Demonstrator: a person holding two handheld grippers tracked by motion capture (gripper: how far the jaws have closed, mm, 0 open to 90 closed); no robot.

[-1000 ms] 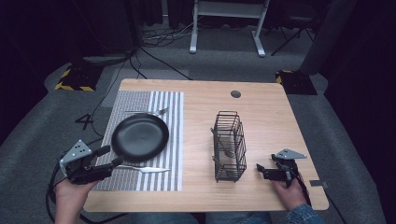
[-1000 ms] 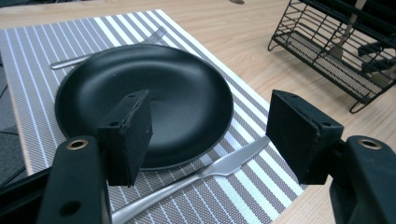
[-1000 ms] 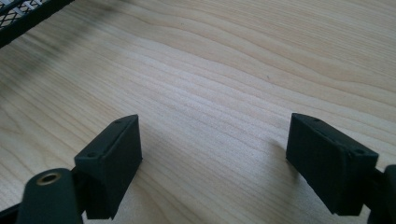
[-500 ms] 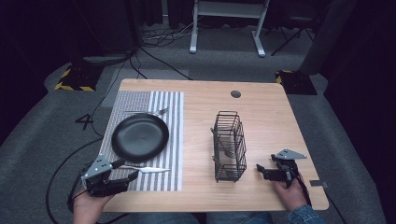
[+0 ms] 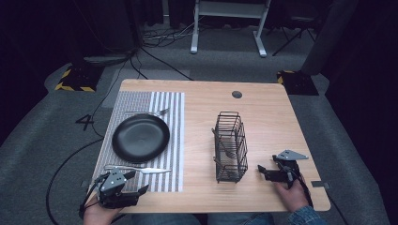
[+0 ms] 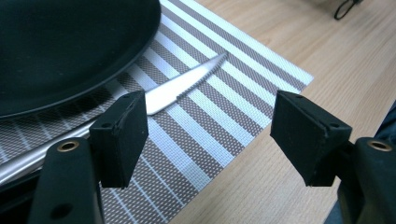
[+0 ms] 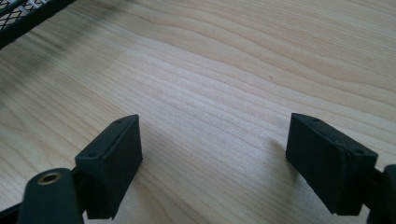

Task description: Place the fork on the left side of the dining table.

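Table [image 5: 263,122] filled centre of frame; striped mat [image 5: 169,140] covered its left part.
Black plate [image 5: 141,137] lay mid-left on mat; fork [image 5: 155,112] just above it.
Wire basket [image 5: 230,147] stood upright right of centre, utensil inside, kind unclear.
Left gripper [image 5: 133,190] at lower left, jaws wide apart, held nothing; knife [image 5: 141,169] lay just beyond, between gripper and plate.
Right gripper [image 5: 264,171] at lower right, jaws wide apart, empty, over bare wood near basket.
Risk, as judgement: jaw could slide knife under plate rim or snag mat; flat blade likely hard to pinch.

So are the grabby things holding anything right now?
No, nothing. The left gripper is open over the striped placemat, near the knife. The right gripper is open over bare table.
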